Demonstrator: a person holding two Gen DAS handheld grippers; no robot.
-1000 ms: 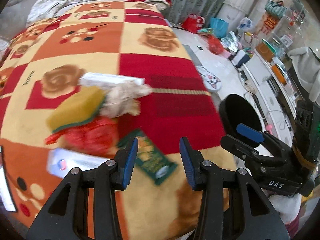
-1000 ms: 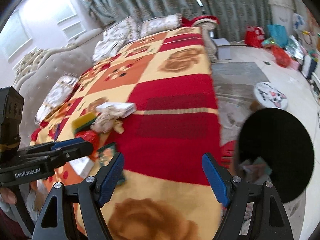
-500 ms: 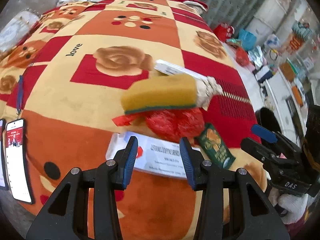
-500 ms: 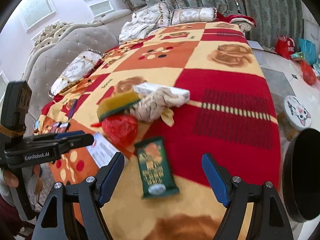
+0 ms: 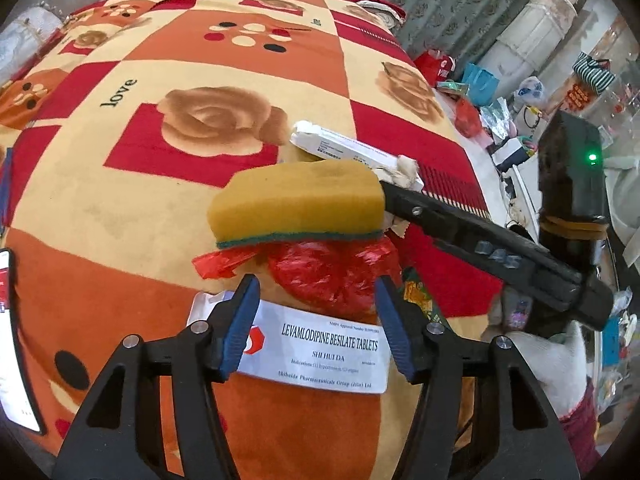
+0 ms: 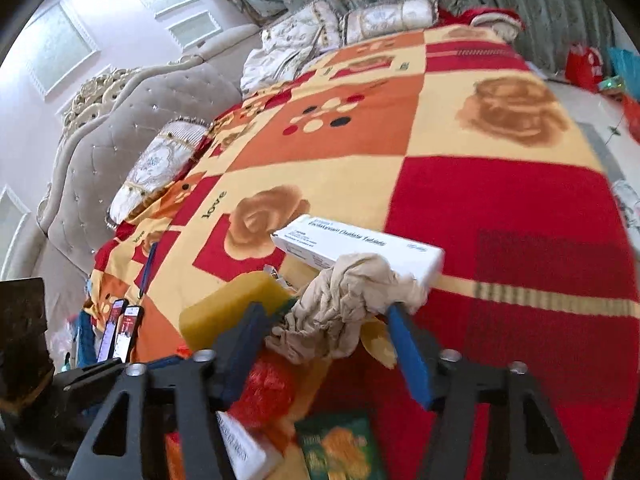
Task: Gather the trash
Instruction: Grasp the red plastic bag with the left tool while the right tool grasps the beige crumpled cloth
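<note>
Checkered red, orange and cream blanket (image 5: 120,208) with rose prints covers the bed; all the trash lies in one heap on it.

Landmark: yellow sponge (image 5: 298,200) at the heap's centre, long axis lying across the left wrist view.
- Red plastic bag (image 5: 332,276) crumpled just under the sponge's near edge, touching it.
- Flat white tablet box (image 5: 316,350) nearest the left wrist camera, beyond the bag from the sponge, its length running crosswise.
- Second white carton (image 6: 356,246) on the far side of the sponge.
- Beige crumpled cloth (image 6: 344,300) beside the sponge, resting against that carton.
- Green packet (image 6: 340,448) on the near side of the cloth, toward the right wrist camera.

Left gripper (image 5: 316,326): jaws apart, have just been opening, hovering over the flat box with the red bag straight ahead between the tips. Nothing pinched.

Right gripper (image 6: 324,340): jaws have just been closing, blue pads bracketing the cloth wad. The right-hand pad looks to meet the fabric; the left-hand pad blurs against the sponge's end, so a firm clamp cannot be confirmed.

Judgement: the cloth lies directly between the right tongs, so that hand is nearer its pickup; the left faces the bag and needs only a short advance.
</note>
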